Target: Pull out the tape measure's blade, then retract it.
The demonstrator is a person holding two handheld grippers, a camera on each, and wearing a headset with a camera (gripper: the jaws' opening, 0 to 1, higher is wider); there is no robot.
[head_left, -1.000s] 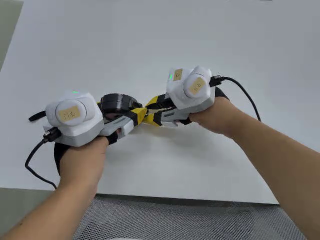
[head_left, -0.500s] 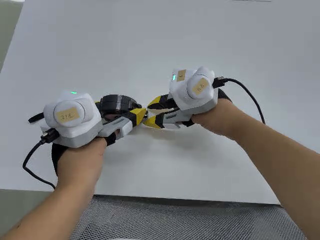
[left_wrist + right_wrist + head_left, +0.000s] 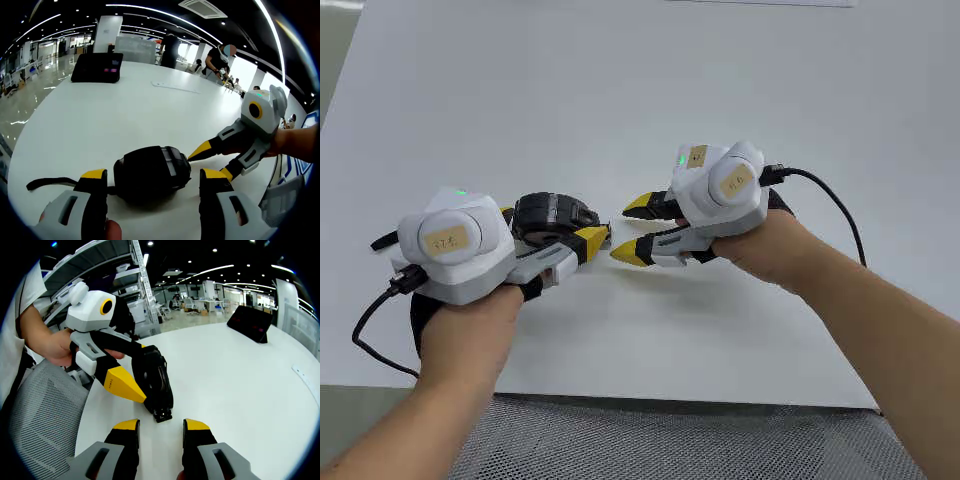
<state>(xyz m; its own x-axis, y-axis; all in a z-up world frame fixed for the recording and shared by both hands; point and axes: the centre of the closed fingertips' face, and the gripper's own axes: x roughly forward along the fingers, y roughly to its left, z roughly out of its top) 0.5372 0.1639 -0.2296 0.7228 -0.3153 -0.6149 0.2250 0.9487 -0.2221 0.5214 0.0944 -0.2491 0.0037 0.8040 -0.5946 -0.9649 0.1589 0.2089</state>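
The tape measure [image 3: 156,375] is pinched on edge in the left claw [image 3: 153,177] near the bench's [image 3: 620,90] front edge, blade tip [image 3: 162,415] pointed at the right claw [image 3: 620,233], which is held spread.

Head view looked down on the table [image 3: 620,80]; gripper views — low, close — faced each other, sharing the tape measure [image 3: 150,172].

Right tongs [image 3: 620,232] gape — left tongs [image 3: 152,176] face them.

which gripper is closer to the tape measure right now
Left. The left gripper has its jaws on either side of the tape measure; the right gripper is open, apart from it, tips pointing at it.
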